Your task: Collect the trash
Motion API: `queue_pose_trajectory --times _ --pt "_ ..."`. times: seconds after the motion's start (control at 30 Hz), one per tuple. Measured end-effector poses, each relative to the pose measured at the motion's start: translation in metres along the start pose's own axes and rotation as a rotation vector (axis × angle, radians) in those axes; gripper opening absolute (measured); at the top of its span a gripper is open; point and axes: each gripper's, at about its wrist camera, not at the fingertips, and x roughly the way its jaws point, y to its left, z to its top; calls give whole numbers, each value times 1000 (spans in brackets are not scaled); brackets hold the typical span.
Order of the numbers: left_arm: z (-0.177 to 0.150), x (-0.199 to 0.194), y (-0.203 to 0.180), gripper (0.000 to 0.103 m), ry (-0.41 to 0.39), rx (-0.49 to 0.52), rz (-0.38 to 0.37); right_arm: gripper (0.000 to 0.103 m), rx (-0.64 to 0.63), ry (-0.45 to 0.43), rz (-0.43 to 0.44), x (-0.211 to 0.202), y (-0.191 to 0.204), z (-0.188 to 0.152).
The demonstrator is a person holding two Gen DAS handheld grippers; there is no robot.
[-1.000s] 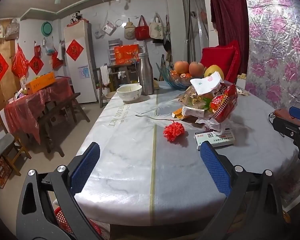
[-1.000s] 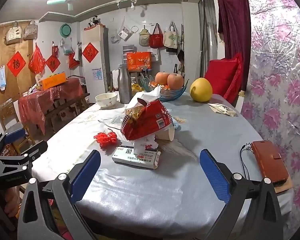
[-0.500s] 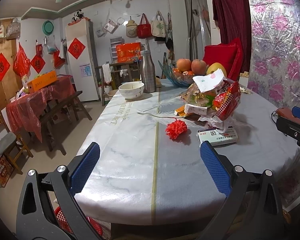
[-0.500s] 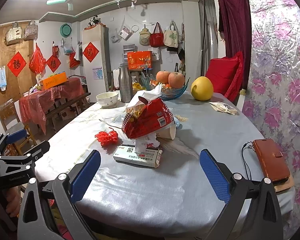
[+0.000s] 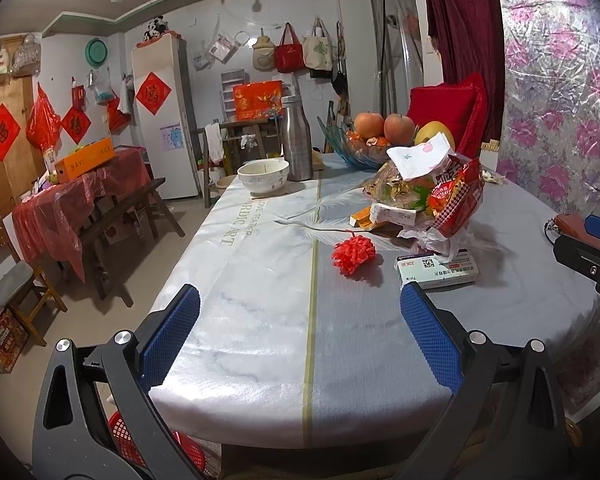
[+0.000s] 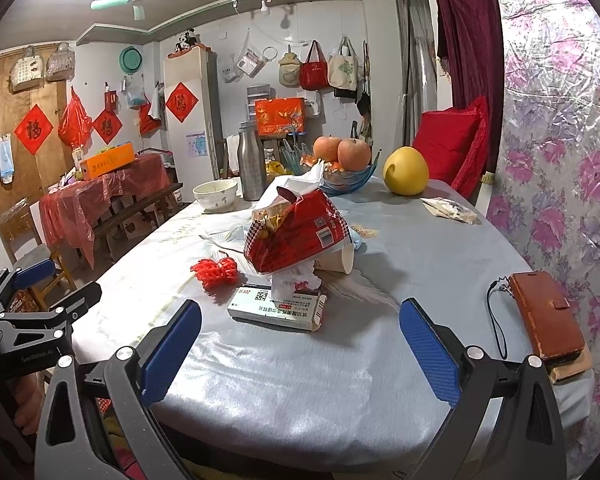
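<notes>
Trash (image 6: 296, 240) is sitting heaped mid-counter, a torn red bag slumping over a paper cup (image 6: 338, 258), while both tools, left tool (image 5: 300, 332) and right tool (image 6: 300, 344), are hovering wide open and empty, so a careless grab is risking toppling the pile.

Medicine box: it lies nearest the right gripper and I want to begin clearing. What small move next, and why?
Probably ease the right gripper forward and down toward the medicine box. Its jaws are open and empty, the box lies flat just ahead, apart from the red bag.
</notes>
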Motion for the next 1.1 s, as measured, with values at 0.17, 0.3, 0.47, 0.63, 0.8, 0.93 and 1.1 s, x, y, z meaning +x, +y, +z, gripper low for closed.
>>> queue_pose_trajectory --times 0.17,0.3,0.47,0.63,0.8,0.93,1.1 --pt "-1 0 0 97 0 -1 0 97 2 0 0 0 0 -1" --pt "-2 1 1 97 4 -2 1 97 3 3 3 0 0 -1" --pt "-1 1 1 97 3 -3 1 97 3 4 4 1 0 -2" --pt "-3 2 3 97 6 -5 1 97 5 6 4 1 0 -2" --pt "-3 2 3 97 6 -5 1 97 8 6 5 2 0 -3" --pt "-3 2 3 97 7 -6 1 97 6 7 4 2 0 -2" --pt "-3 2 3 97 6 -6 0 97 7 7 4 2 0 -3"
